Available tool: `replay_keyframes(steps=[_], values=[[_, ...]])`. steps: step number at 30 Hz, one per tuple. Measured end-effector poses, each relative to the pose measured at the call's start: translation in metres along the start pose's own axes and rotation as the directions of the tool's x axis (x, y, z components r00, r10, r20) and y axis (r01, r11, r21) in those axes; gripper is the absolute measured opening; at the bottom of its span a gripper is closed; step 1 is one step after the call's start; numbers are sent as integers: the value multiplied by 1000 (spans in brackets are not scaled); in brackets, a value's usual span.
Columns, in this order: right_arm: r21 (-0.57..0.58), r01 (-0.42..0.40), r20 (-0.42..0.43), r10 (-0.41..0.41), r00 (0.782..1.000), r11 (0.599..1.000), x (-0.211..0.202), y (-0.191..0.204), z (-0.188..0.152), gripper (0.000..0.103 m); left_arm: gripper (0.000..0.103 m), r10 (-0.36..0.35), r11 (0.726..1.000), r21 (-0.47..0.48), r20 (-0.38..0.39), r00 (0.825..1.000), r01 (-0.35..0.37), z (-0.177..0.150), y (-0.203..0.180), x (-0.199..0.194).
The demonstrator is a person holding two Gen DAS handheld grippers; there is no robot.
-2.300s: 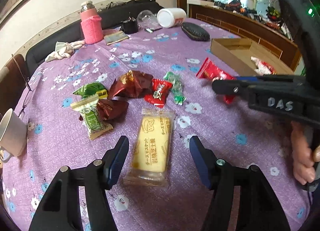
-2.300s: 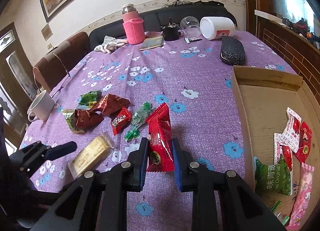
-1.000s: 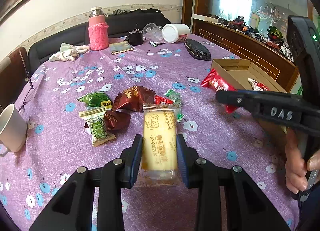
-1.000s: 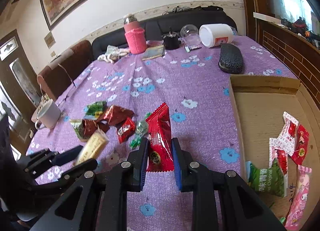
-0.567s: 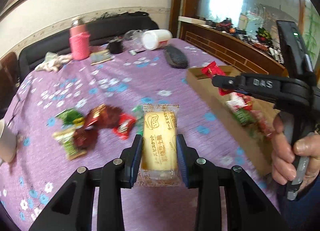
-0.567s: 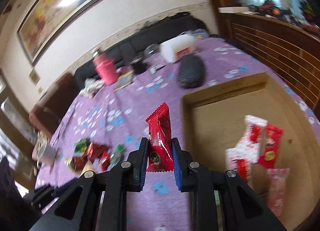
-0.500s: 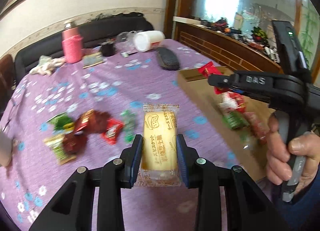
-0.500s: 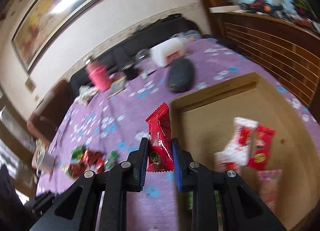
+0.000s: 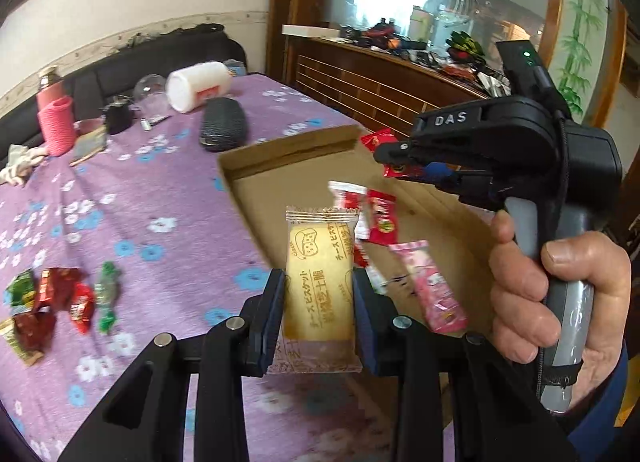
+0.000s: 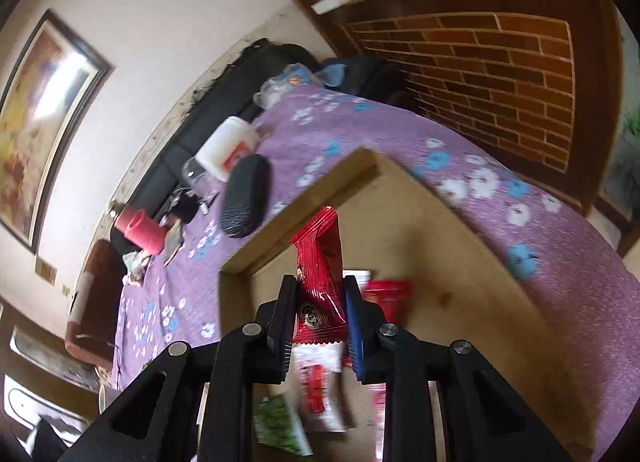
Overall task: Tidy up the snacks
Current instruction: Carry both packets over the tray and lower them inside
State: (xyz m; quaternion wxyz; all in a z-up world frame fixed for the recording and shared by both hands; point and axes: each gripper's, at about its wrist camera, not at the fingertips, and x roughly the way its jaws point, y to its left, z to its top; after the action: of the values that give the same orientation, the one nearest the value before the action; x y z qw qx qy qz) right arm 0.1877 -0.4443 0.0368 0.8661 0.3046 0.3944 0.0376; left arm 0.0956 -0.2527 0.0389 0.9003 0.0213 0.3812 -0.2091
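Note:
My left gripper (image 9: 319, 282) is shut on a yellow biscuit packet (image 9: 319, 282) and holds it in the air at the near left edge of the cardboard box (image 9: 288, 150). My right gripper (image 10: 319, 290) is shut on a red snack packet (image 10: 322, 262) and holds it, tilted, over the inside of the box (image 10: 460, 262). The right gripper also shows in the left wrist view (image 9: 384, 152), above the box's far part. Several snack packets (image 9: 380, 214) lie in the box. A pile of loose snacks (image 9: 60, 298) lies on the purple cloth at the left.
A black case (image 9: 222, 129), a white jar on its side (image 9: 198, 86), a glass (image 9: 150, 96) and a pink-sleeved bottle (image 9: 56, 122) stand at the table's far end. A wooden rail (image 9: 380, 94) runs along the right side.
Both grippers have swung right from the snack pile to the box, each keeping its packet. The right gripper has tilted and now hangs over the box's inside.

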Motion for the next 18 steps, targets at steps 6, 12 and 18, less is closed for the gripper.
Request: replay_keyframes(steps=[6,12,18], values=[[49,21,-70,-18,997,999,12,-15,0,24,32,-36,999,33,-30,999,37,-7,-19,16],[59,56,-100,-50,994,997,19,-19,-2,24,32,-47,995,89,-25,999,50,-16,-32,18],[57,68,-127,-60,990,996,26,-19,-5,25,33,-48,994,102,-16,999,49,-18,-35,17]])
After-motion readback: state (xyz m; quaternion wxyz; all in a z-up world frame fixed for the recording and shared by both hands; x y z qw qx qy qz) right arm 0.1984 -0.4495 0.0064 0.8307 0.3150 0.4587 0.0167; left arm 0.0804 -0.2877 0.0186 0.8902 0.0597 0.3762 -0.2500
